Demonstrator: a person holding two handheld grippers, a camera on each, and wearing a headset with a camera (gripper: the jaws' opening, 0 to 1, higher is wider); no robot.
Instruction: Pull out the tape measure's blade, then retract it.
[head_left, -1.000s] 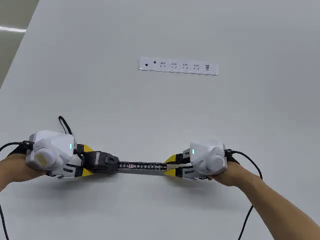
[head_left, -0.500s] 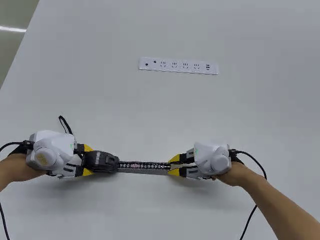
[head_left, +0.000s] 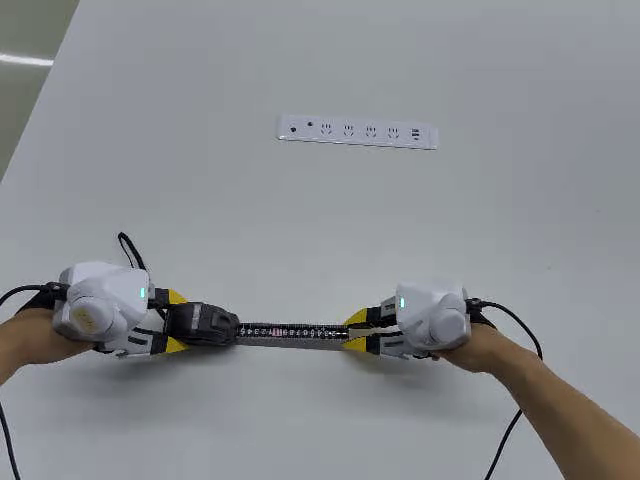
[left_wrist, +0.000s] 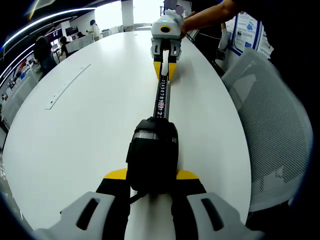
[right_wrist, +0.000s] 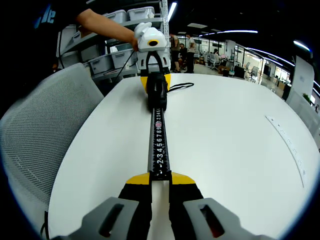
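The black tape measure case (head_left: 201, 324) lies low on the white table, held between the yellow-tipped jaws of my left gripper (head_left: 172, 322), which is shut on it. In the left gripper view the case (left_wrist: 152, 152) sits just ahead of the jaws. The dark numbered blade (head_left: 290, 332) runs right from the case to my right gripper (head_left: 357, 331), which is shut on the blade's end. The right gripper view has the blade (right_wrist: 158, 145) stretching away to the case (right_wrist: 156, 89), with my right gripper (right_wrist: 160, 179) clamping the near end.
A white power strip (head_left: 356, 132) lies flat further back on the table (head_left: 300, 220). A black cord loop (head_left: 127, 248) trails behind the left gripper. A grey mesh chair (left_wrist: 272, 135) stands beside the table edge. People and shelves are far behind.
My right gripper has moved a little to the right with the blade's end, so more blade is out. The left gripper and the case have stayed put.
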